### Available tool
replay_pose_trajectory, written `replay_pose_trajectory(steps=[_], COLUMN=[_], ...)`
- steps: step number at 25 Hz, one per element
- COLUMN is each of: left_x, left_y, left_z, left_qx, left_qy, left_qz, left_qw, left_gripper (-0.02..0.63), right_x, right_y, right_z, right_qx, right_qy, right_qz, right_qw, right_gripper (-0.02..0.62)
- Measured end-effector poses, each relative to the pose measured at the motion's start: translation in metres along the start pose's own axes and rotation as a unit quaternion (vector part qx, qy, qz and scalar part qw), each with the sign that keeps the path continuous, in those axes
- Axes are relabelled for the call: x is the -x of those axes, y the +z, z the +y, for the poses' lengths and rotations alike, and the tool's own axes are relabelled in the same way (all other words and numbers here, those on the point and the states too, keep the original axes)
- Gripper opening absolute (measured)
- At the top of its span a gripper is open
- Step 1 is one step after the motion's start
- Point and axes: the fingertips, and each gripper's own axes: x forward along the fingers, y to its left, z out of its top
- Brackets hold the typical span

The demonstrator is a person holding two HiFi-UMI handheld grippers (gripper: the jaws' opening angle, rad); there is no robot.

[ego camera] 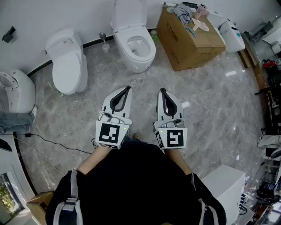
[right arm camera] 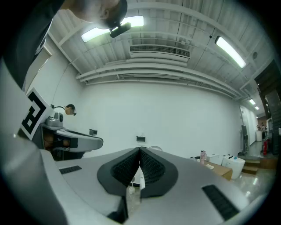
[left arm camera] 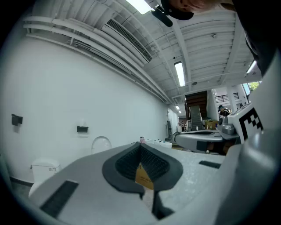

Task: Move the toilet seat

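A white toilet [ego camera: 136,46] stands against the far wall with its lid [ego camera: 128,13] raised and its seat [ego camera: 134,31] down around the open bowl. My left gripper [ego camera: 127,88] and right gripper [ego camera: 162,91] are held side by side over the floor, well short of the toilet, both shut with nothing between their jaws. In the left gripper view the left gripper [left arm camera: 141,146] has its tips touching, and the other gripper shows at the right. In the right gripper view the right gripper [right arm camera: 139,150] is likewise closed, pointing toward the wall.
A second white toilet [ego camera: 68,61] with its lid down stands to the left. A cardboard box [ego camera: 189,37] with clutter on top sits right of the open toilet. A toilet brush [ego camera: 104,44] stands between the toilets. A black cable [ego camera: 48,143] crosses the marble floor [ego camera: 210,114] at left.
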Motion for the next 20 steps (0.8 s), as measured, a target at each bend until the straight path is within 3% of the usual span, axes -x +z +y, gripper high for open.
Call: replay_pose_trajectory(steps=[5, 20], left_x=[-0.003, -0.009], left_y=[-0.001, -0.010], left_z=[0.007, 0.025], left_qx=[-0.016, -0.003], left_qy=[-0.006, -0.036], left_qz=[-0.013, -0.010], left_qw=[0.9998, 0.9993], left_gripper=[0.006, 0.006], right_x=[-0.006, -0.023], right_y=[-0.002, -0.009], right_z=[0.002, 0.015], right_qx=[0.002, -0.012], right_qy=[-0.004, -0.029], right_qz=[-0.002, -0.008], right_qw=[1.000, 0.999], right_gripper=[0.021, 0.021])
